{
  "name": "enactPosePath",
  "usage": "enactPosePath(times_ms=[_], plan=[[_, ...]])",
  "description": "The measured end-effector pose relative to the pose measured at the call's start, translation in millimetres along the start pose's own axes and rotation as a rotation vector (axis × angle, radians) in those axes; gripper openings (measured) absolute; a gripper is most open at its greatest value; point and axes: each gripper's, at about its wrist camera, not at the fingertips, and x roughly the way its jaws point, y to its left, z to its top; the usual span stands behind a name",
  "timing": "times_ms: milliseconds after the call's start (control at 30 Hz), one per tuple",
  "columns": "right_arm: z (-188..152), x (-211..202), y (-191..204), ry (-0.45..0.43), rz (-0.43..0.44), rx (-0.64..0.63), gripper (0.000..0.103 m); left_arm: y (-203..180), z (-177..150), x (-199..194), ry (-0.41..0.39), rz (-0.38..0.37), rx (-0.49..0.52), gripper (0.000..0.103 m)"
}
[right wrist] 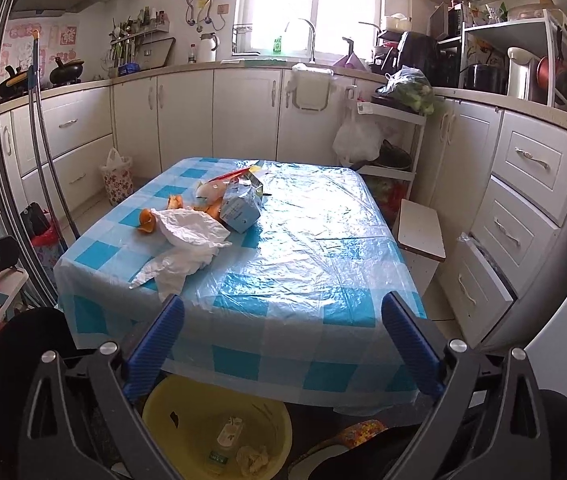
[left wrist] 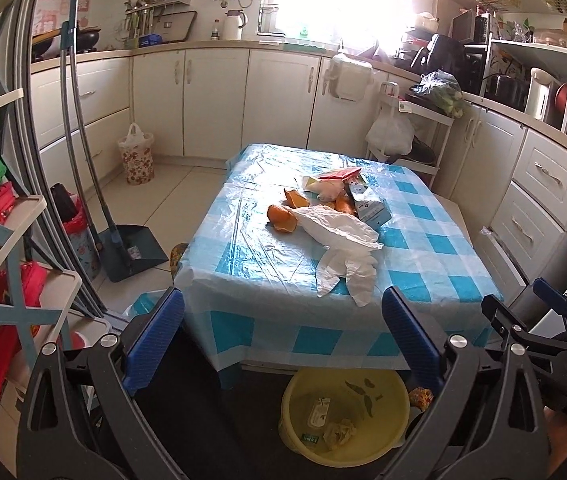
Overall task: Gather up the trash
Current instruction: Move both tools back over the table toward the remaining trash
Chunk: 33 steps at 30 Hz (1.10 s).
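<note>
On the blue-checked table (left wrist: 423, 248) lies a pile of trash: a crumpled white tissue (left wrist: 343, 248), orange peels (left wrist: 281, 216), a blue-grey carton (left wrist: 369, 204) and a red-white wrapper (left wrist: 339, 174). A yellow bin (left wrist: 391, 412) stands on the floor under the table's near edge, with a small bottle and crumpled paper inside. My left gripper (left wrist: 283, 296) hovers open in front of that edge, above the bin and short of the tissue. My right gripper (right wrist: 283, 300) is open too, nothing between its fingers, with the tissue (right wrist: 187, 240), the carton (right wrist: 239, 208) and the bin (right wrist: 267, 412) to its left.
A dustpan with its broom (left wrist: 131, 248) leans left of the table, near a floral bin (left wrist: 137, 156). A shelf rack (left wrist: 23, 240) crowds the left edge. A white stool (right wrist: 419, 232) and a white trolley (right wrist: 399, 120) stand on the table's right side, and cabinets ring the room.
</note>
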Motion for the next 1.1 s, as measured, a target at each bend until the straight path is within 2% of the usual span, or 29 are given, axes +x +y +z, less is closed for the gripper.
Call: enactPosePath(times_ms=[167,267,367,467,600,767,967,1033,1100], plan=[[2,-3,1,0.0,0.012,0.002,0.095,12,4,3,-0.003,0.023,-0.038,0.096],[9,-8,2,-0.017,0.062,0.03,0.095,20,3,13,0.017,0.043,-0.057,0.096],[9,-6,9,-0.042,0.075,-0.003,0.095,26,-1,26,0.043,0.076,-0.056,0.096],[7,10,11,0.015,0.127,0.023,0.095,35,-2,39,0.064,0.093,-0.079,0.096],[18,21,19,0.014,0.175,0.011,0.095,41,-3,52,0.078,0.106,-0.086,0.096],[35,54,46,0.063,0.236,-0.089,0.095,40,-9,62,0.096,0.114,-0.063,0.096],[60,112,84,0.144,0.282,-0.176,0.094,52,-11,75,0.119,0.124,-0.088,0.096],[63,132,92,0.179,0.278,-0.187,0.093,57,-10,79,0.129,0.13,-0.101,0.096],[66,153,98,0.215,0.266,-0.191,0.086,63,-10,83,0.137,0.133,-0.114,0.096]])
